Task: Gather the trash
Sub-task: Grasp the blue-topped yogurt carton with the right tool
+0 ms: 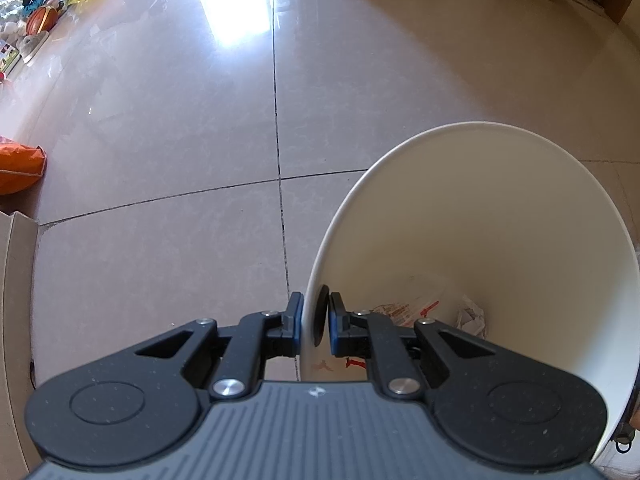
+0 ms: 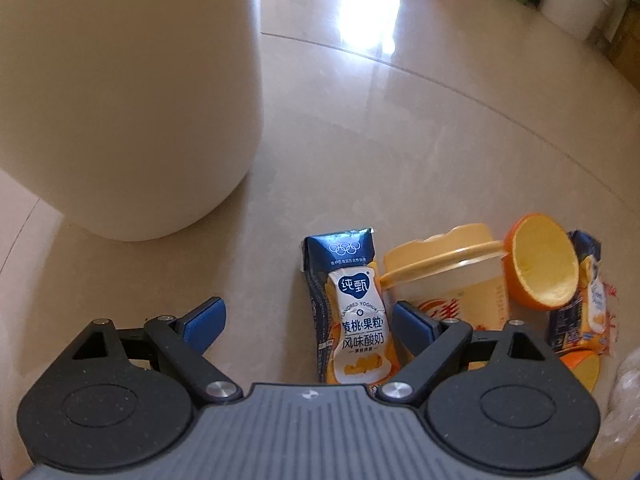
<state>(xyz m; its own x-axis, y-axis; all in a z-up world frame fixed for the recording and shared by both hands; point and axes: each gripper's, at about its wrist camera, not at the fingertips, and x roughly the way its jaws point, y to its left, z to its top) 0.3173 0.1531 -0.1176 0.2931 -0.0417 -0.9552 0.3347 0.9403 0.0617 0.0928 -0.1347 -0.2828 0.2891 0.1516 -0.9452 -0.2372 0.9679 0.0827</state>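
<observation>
Pinching only the thin rim of the white bin (image 1: 480, 216), your left hand-held gripper (image 1: 316, 320) could let it slip or tip, spilling the paper scraps inside. Your right hand-held gripper (image 2: 308, 320) hangs wide open over the yoghurt carton (image 2: 352, 312) lying on the floor (image 2: 400, 140); its label reads "纯甄", "黄桃果粒", "风味酸奶".

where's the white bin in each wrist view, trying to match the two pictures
Left wrist view: the white bin fills the lower right, its open mouth towards the camera, and the left gripper is clamped on its rim.
Right wrist view: the bin's outer wall fills the upper left, standing on the floor.
Shared landmark: the bright glare patch on the tiled floor.
</observation>
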